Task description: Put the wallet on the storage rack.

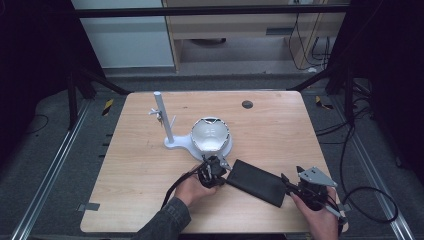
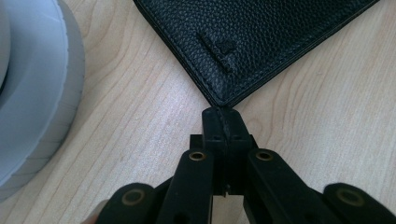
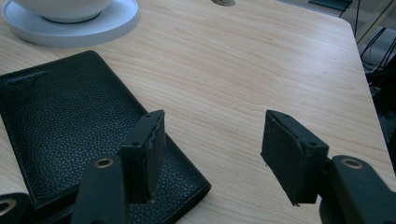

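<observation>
A black leather wallet [image 1: 255,183] lies flat on the wooden table [image 1: 280,130], between my two grippers. My left gripper [image 1: 226,175] is at the wallet's left corner. In the left gripper view its jaws [image 2: 223,120] stand shut, tips right against that corner of the wallet [image 2: 252,42], and I see nothing between the pads. My right gripper [image 1: 287,184] is at the wallet's right end, open. In the right gripper view [image 3: 215,126] one jaw hangs over the wallet's [image 3: 70,116] near corner and the other over bare wood.
A white bowl [image 1: 210,134] rests on a round white base [image 1: 225,149] with an upright pole [image 1: 163,117], just behind the wallet. A small dark disc [image 1: 247,104] sits in the table near its far edge. Cables trail on the floor at right.
</observation>
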A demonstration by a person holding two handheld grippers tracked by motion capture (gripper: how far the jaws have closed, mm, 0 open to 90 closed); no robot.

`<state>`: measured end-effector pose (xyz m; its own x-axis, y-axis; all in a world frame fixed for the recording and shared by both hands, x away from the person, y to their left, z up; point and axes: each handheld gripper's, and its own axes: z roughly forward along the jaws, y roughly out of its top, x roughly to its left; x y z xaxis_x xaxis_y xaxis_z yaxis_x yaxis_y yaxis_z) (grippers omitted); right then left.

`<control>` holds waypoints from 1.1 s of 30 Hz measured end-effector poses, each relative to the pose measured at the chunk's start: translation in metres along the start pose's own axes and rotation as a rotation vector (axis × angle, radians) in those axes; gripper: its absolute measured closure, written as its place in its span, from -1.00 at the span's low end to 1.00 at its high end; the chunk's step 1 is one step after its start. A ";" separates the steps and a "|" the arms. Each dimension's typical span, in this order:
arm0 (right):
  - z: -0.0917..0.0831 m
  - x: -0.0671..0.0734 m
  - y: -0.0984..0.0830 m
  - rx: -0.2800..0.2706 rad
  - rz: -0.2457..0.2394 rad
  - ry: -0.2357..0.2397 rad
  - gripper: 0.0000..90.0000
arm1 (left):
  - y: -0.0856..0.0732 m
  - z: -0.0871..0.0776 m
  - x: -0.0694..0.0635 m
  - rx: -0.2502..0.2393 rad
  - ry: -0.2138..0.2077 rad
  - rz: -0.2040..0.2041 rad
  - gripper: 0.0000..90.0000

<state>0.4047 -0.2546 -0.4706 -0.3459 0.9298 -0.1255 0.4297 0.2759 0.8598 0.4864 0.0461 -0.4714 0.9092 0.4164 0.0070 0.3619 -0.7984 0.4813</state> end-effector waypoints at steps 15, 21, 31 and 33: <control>-0.003 0.014 0.005 -0.002 -0.008 0.081 -0.33 | 0.005 -0.017 0.004 -0.198 -0.002 -0.051 0.97; -0.007 0.017 0.012 0.014 -0.029 0.120 -0.45 | 0.013 -0.021 0.011 -0.242 -0.026 -0.074 0.96; -0.010 0.011 0.012 0.045 -0.059 0.185 -0.76 | 0.031 -0.016 0.016 -0.252 -0.026 -0.081 0.92; -0.013 0.010 0.014 0.040 -0.054 0.199 -0.80 | 0.034 -0.016 0.016 -0.255 -0.024 -0.080 0.91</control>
<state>0.3961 -0.2449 -0.4534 -0.5256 0.8481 -0.0671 0.4378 0.3373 0.8334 0.5100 0.0328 -0.4413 0.8855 0.4607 -0.0597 0.3722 -0.6266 0.6847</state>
